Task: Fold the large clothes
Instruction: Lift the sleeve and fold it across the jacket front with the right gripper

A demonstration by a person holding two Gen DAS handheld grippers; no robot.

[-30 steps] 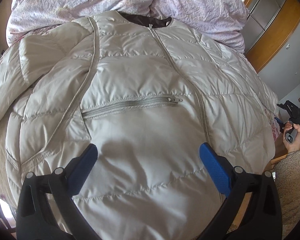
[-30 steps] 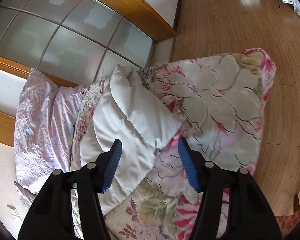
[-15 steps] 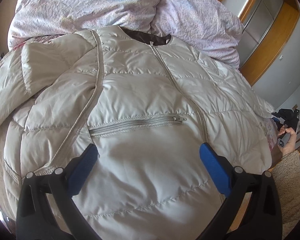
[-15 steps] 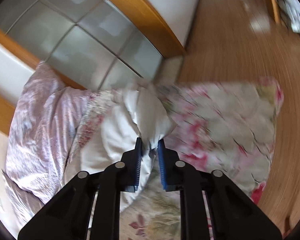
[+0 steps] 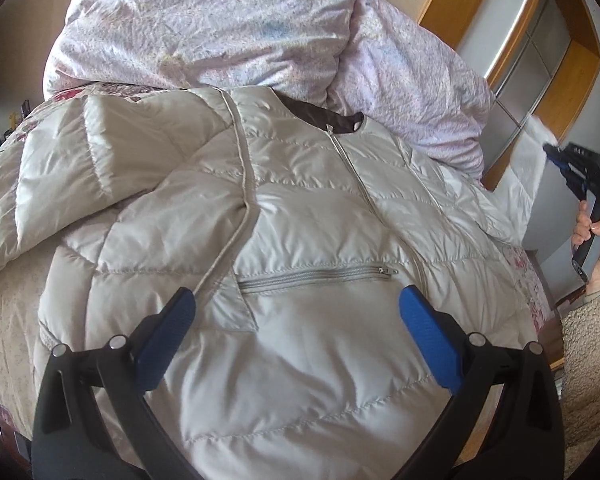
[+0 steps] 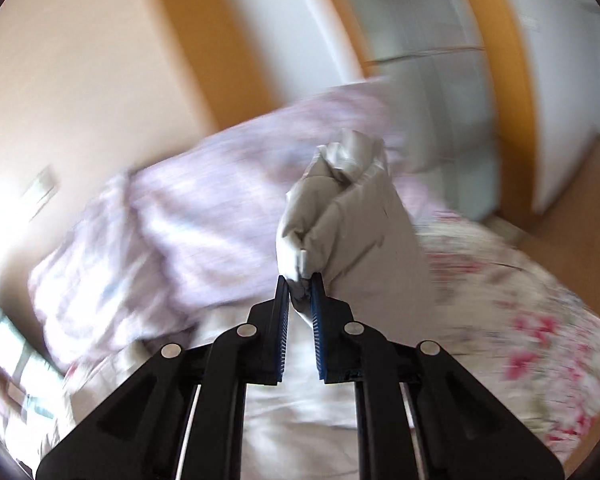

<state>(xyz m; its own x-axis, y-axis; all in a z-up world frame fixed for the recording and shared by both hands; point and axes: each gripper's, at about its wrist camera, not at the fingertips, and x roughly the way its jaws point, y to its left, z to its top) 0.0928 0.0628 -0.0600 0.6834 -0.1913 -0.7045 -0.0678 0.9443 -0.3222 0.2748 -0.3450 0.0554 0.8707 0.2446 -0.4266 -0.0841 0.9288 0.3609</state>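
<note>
A pale grey quilted puffer jacket (image 5: 300, 216) lies front-up on the bed, zipped, with a dark lining at the collar. Its left sleeve (image 5: 80, 168) lies folded across the chest. My left gripper (image 5: 296, 300) is open and empty, hovering above the jacket's lower front near the chest pocket zip (image 5: 316, 276). My right gripper (image 6: 300, 280) is shut on the end of the jacket's right sleeve (image 6: 340, 208) and holds it lifted above the bed. In the left wrist view the right gripper (image 5: 572, 164) shows at the far right, held in a hand.
A crumpled lilac duvet (image 5: 220, 28) is piled at the head of the bed. A floral bedspread (image 6: 520, 312) covers the mattress. A wood-framed glass wardrobe (image 5: 540, 52) stands to the right, with wooden floor (image 6: 580, 200) beyond.
My right gripper closed on the right sleeve end and lifted it up off the bed, swinging quickly. My left gripper drew back slightly and stayed open.
</note>
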